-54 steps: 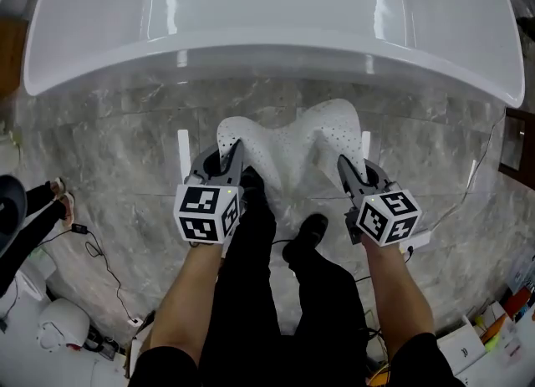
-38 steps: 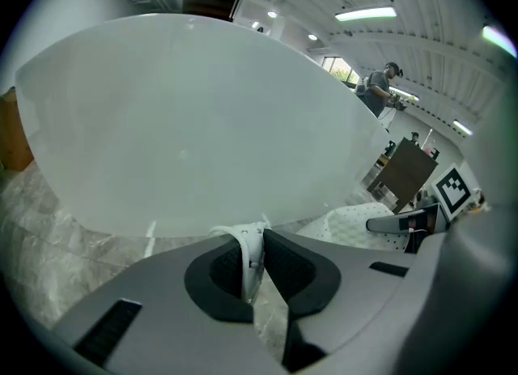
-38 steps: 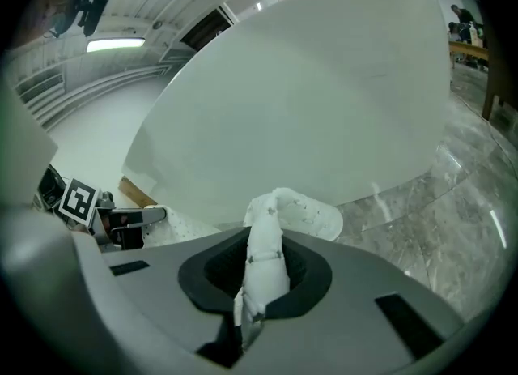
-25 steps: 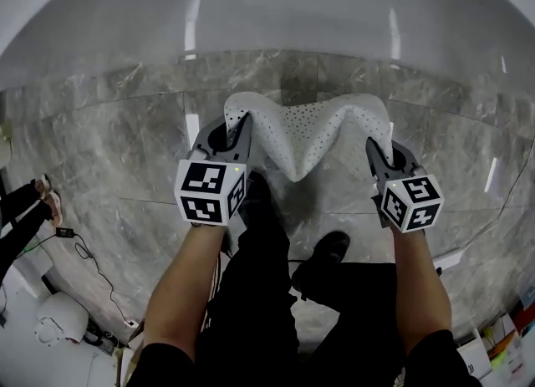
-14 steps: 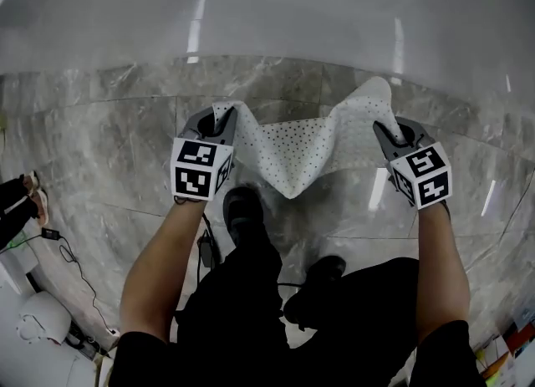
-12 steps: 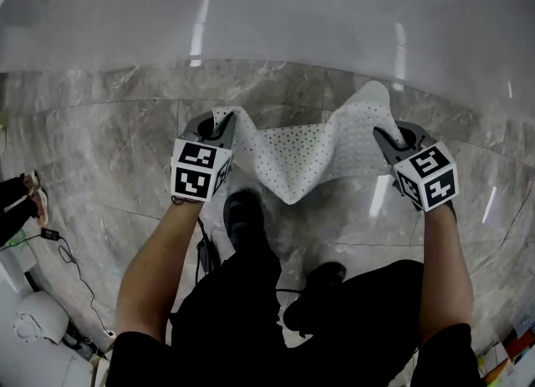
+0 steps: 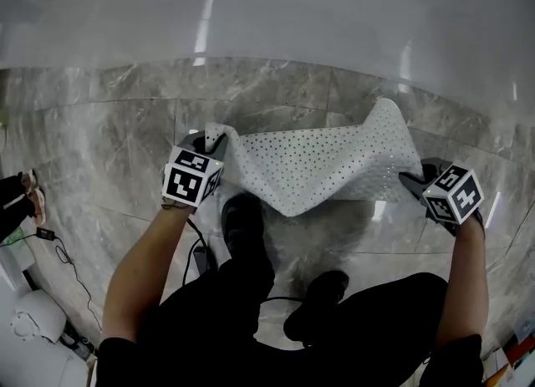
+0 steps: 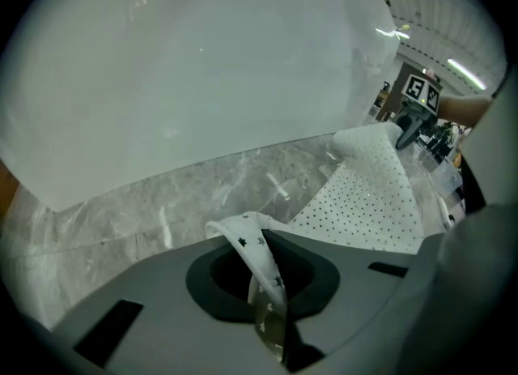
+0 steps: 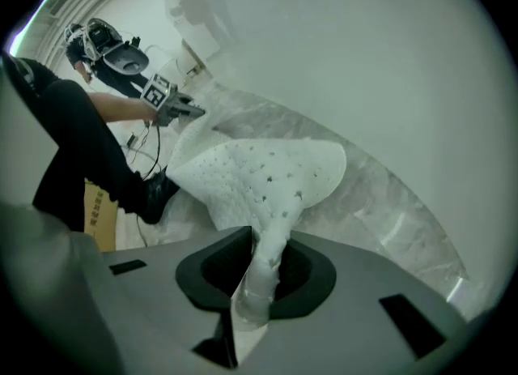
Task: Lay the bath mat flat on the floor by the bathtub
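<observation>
My left tongs point(image 7: 209, 139) clamp the left corner of the white, dotted rubber bath mat point(image 7: 318, 168). My right tongs point(image 7: 410, 178), jaws just loosening, pinch the right corner. The mat sags low over the grey marble floor point(image 7: 109, 126) beside the white bathtub point(image 7: 267, 9). One side slipping early could leave it creased.

Bathroom — white bathtub point(image 7: 267, 9), grey marble floor point(image 7: 100, 143).

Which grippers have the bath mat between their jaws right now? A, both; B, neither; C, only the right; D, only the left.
A: the left gripper and the right gripper each have an end of the bath mat between their jaws. The right gripper's jaws have just been opening a little, with the mat between them.
</observation>
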